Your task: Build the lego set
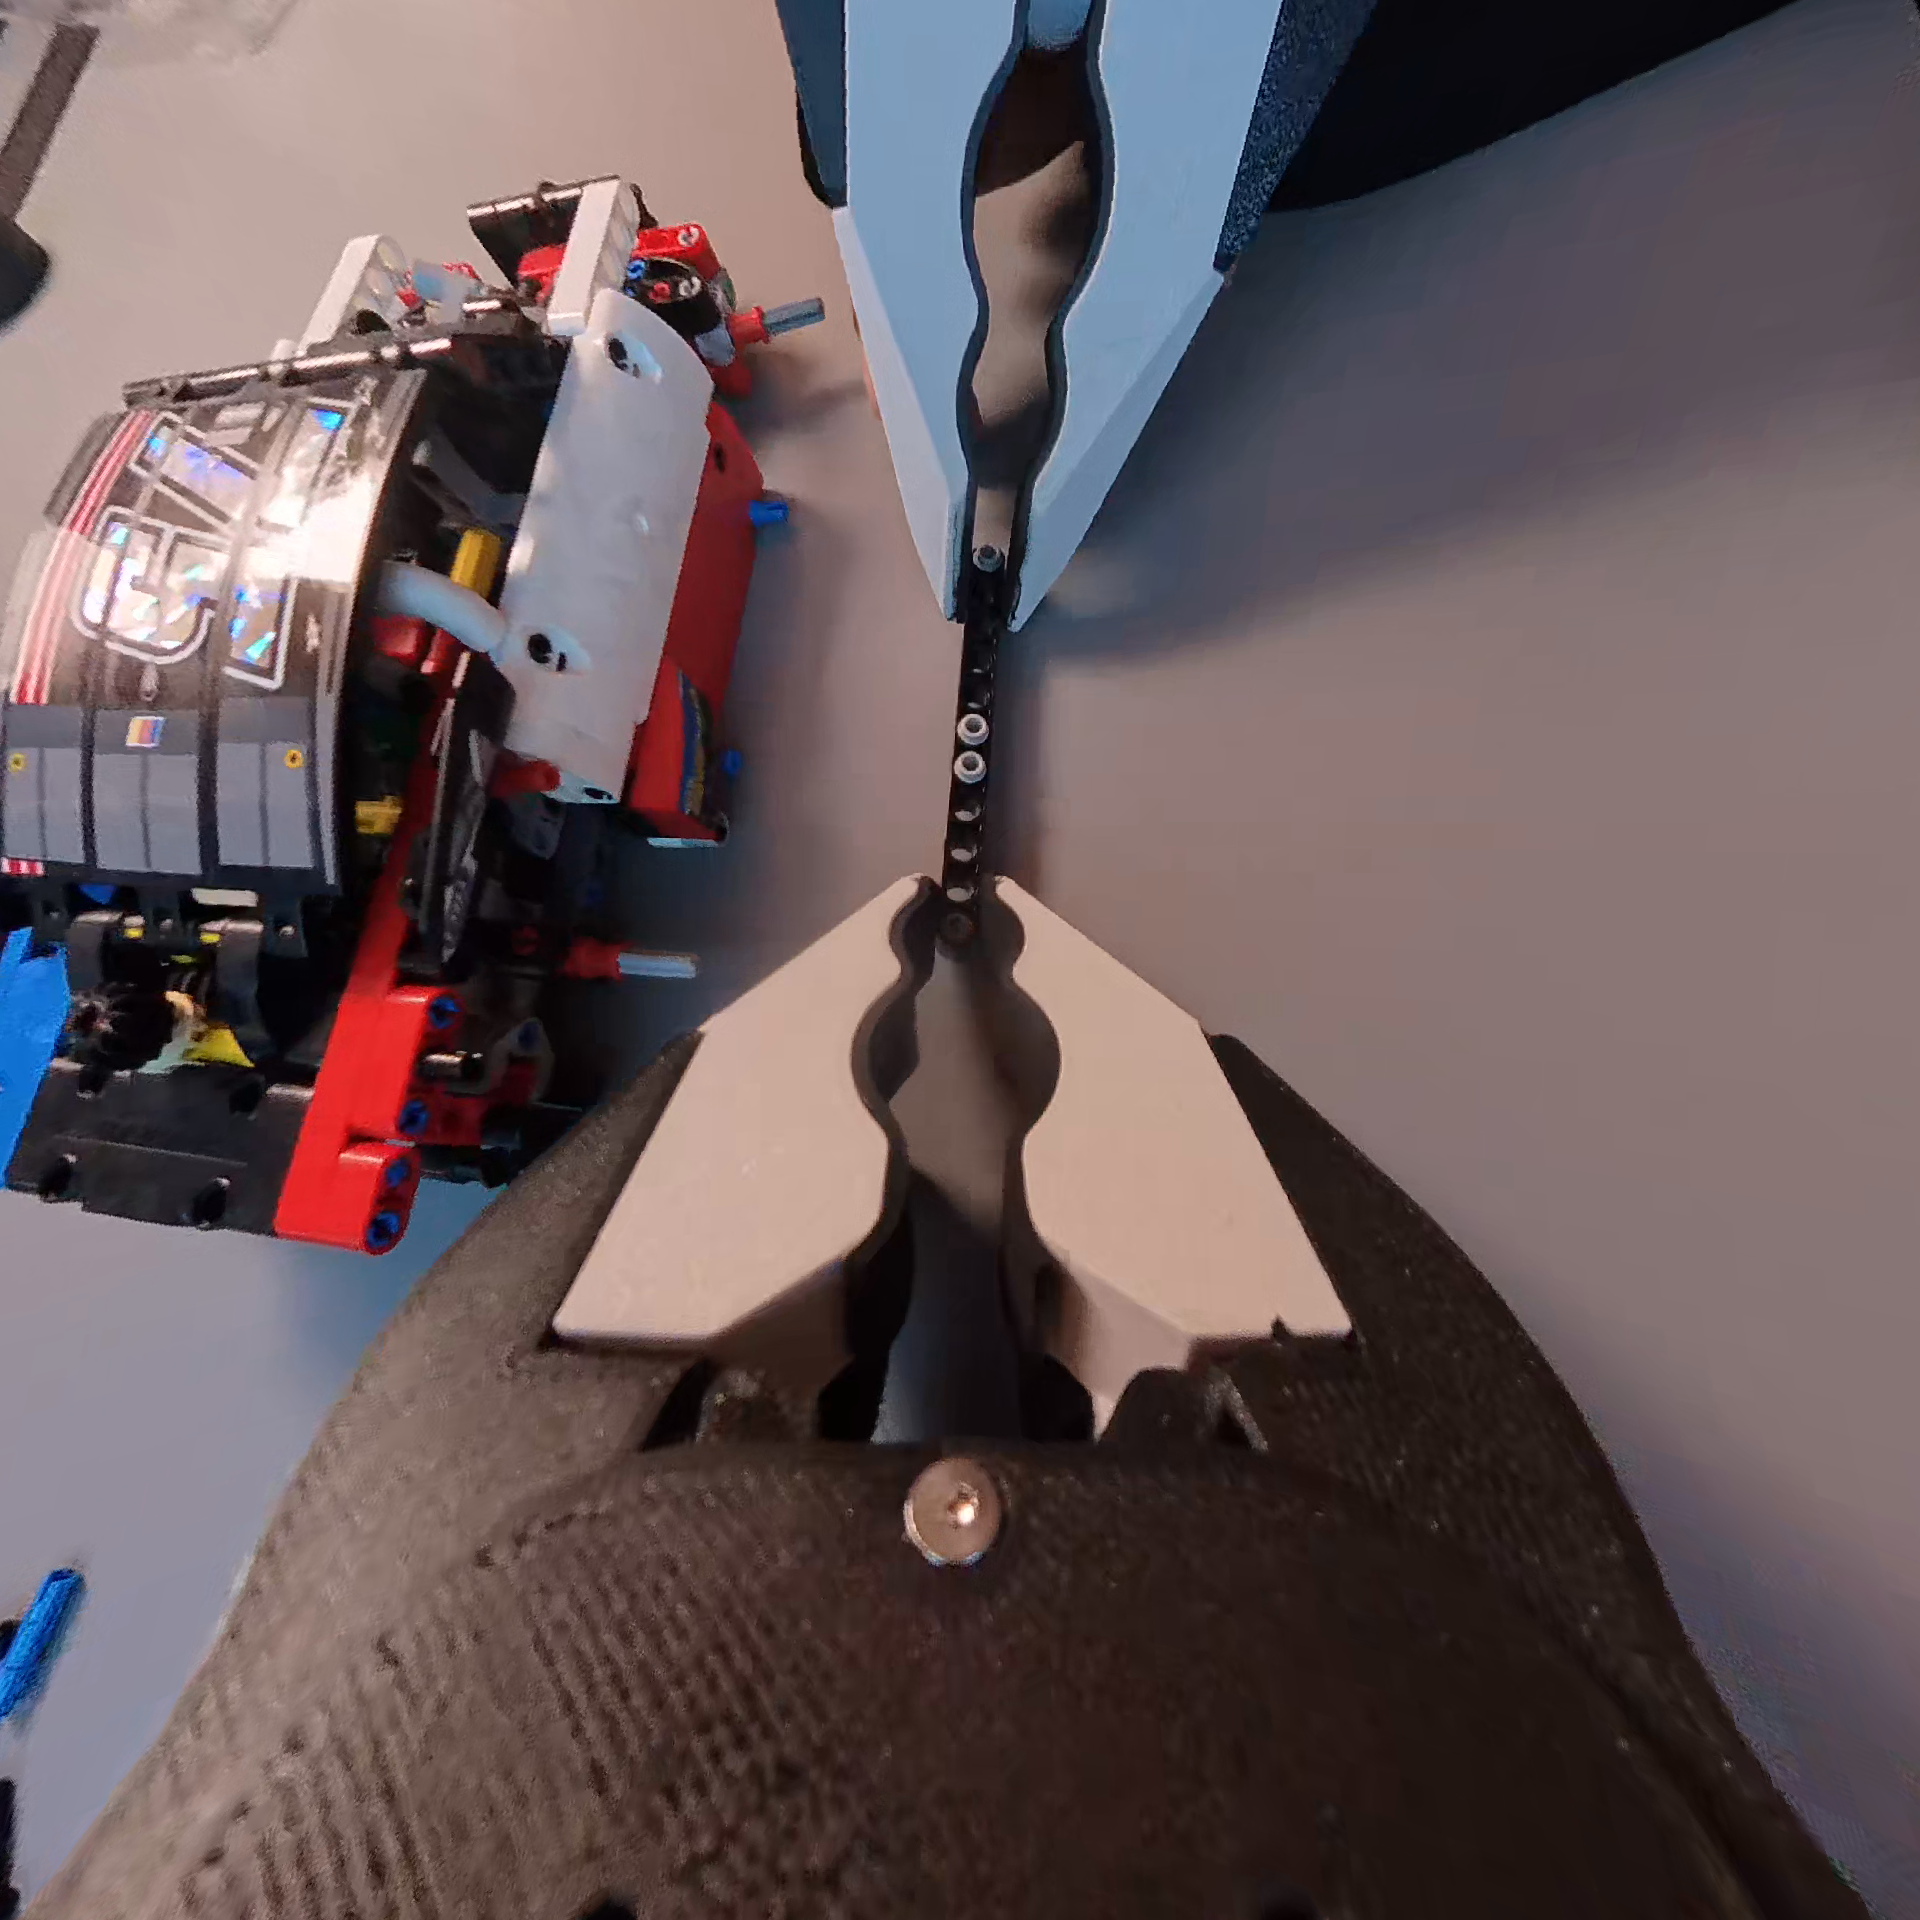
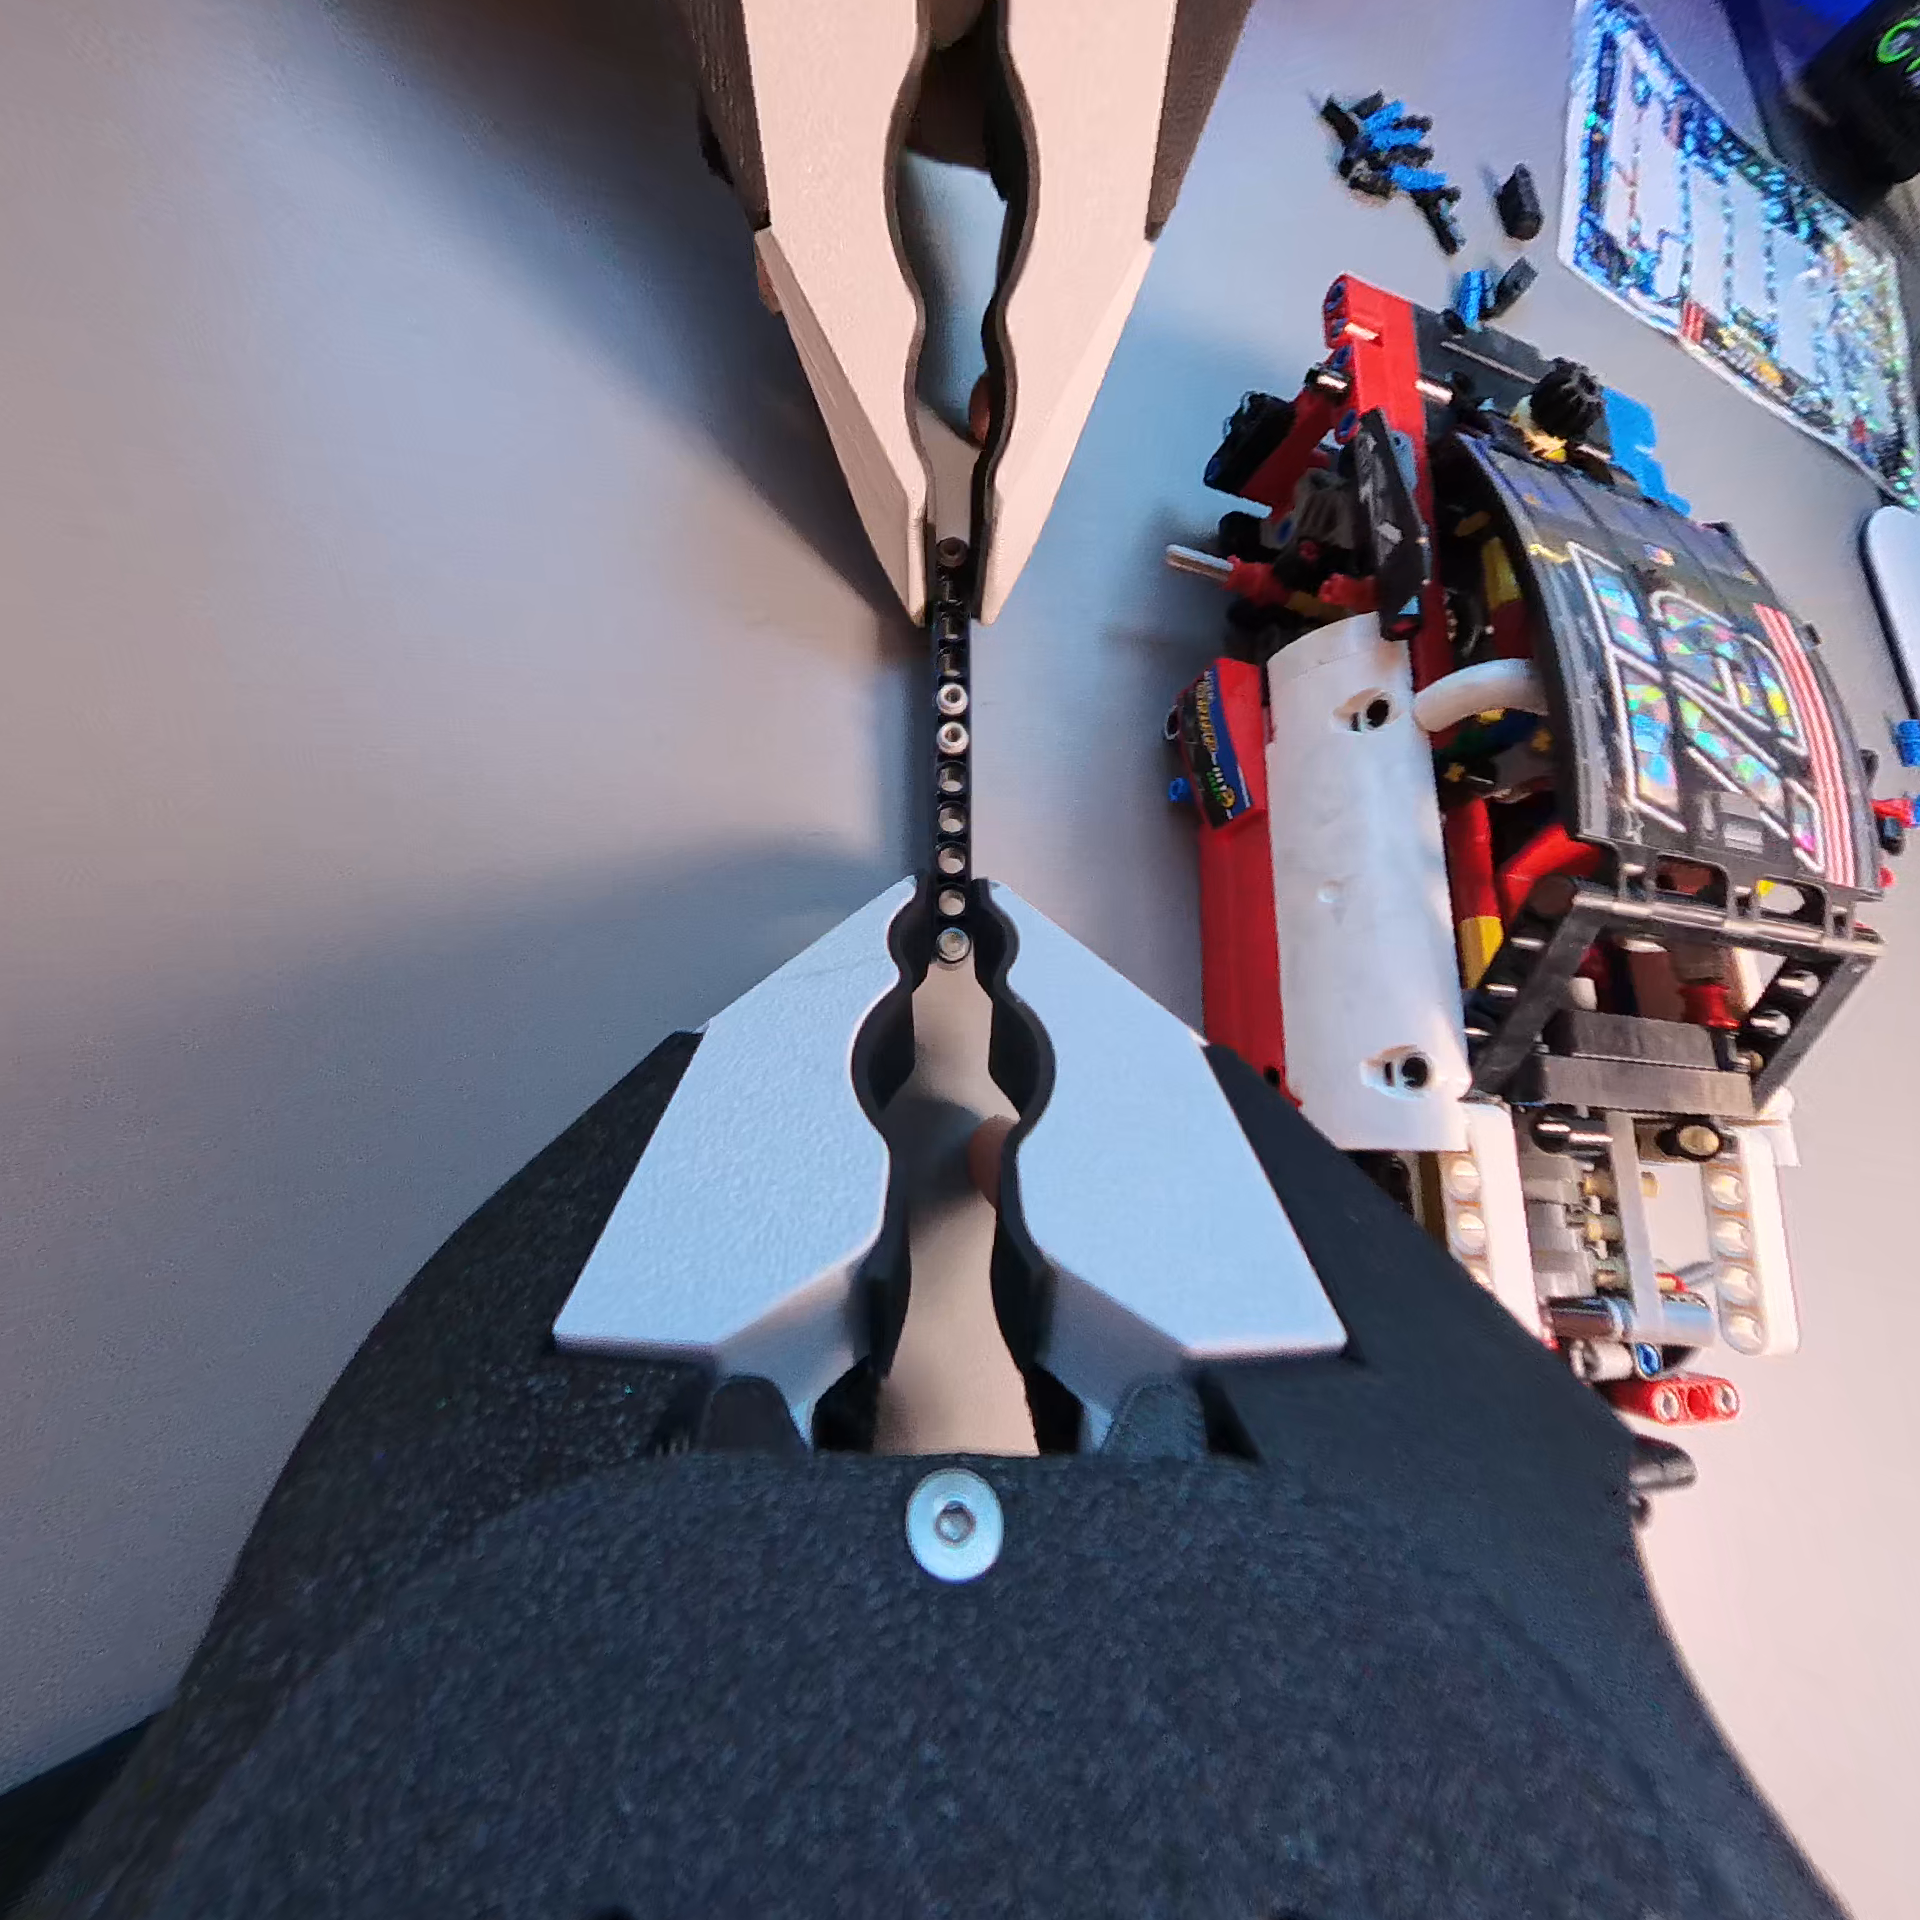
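1. Two grippers are closed on one long black beam (image 1: 971,748), one at each end, so it is held clear of the grey table (image 1: 1455,831).
2. The left gripper (image 1: 956,904) is clamped on the near end in its own view, and the right gripper (image 2: 951,914) on the opposite end; each is seen head-on by the other camera.
3. Pale pins are seated in a few of the beam's holes; exactly which holes cannot be told.
4. The half-built car (image 1: 364,707) is lying on its side on the table, just beside the beam and not touching it.
5. Loose blue and black pieces (image 2: 1392,156) and a printed sheet (image 2: 1745,270) are well apart from it.
6. The step in hand is judged to be a handover or a re-grip of the beam.
7. One end should be kept pinched until the other grip is sure, and the beam kept straight, not twisted, so the pins are not knocked out.
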`<state>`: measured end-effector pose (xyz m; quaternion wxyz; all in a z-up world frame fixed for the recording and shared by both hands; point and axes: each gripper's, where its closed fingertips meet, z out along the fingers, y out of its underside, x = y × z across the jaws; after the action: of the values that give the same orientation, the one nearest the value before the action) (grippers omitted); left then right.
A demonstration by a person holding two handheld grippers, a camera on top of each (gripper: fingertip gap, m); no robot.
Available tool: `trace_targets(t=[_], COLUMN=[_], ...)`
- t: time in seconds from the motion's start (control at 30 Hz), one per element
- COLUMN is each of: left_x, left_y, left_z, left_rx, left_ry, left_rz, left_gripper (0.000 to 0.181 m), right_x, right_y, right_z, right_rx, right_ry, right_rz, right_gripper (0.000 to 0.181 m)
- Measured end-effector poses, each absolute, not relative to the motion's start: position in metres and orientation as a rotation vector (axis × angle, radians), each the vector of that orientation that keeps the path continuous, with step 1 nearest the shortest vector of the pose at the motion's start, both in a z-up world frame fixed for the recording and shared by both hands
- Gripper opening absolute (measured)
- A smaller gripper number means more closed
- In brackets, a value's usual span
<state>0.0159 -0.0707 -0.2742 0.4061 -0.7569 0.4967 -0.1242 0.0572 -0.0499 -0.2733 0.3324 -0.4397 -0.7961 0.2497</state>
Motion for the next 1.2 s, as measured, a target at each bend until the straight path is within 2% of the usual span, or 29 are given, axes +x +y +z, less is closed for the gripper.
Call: trace_targets(t=[0.03,0.33,1.2], left_x=[0.015,0.013,0.004], left_y=[-0.071,-0.080,-0.072], left_z=[-0.273,-0.263,-0.259], left_rx=[-1.898,-1.796,-1.783], left_ry=[1.250,1.246,1.202], left_rz=[-0.320,-0.387,-0.354], left_gripper=[0.005,0.005,0.005], right_x=[0.056,0.046,0.037], right_y=[-0.051,-0.058,-0.049], right_z=[-0.272,-0.267,-0.259], right_rx=[-1.147,-1.113,-1.067], right_ry=[-2.068,-2.028,-1.942], right_rz=[0.678,0.777,0.708], right_gripper=[0.005,0.006,0.007])
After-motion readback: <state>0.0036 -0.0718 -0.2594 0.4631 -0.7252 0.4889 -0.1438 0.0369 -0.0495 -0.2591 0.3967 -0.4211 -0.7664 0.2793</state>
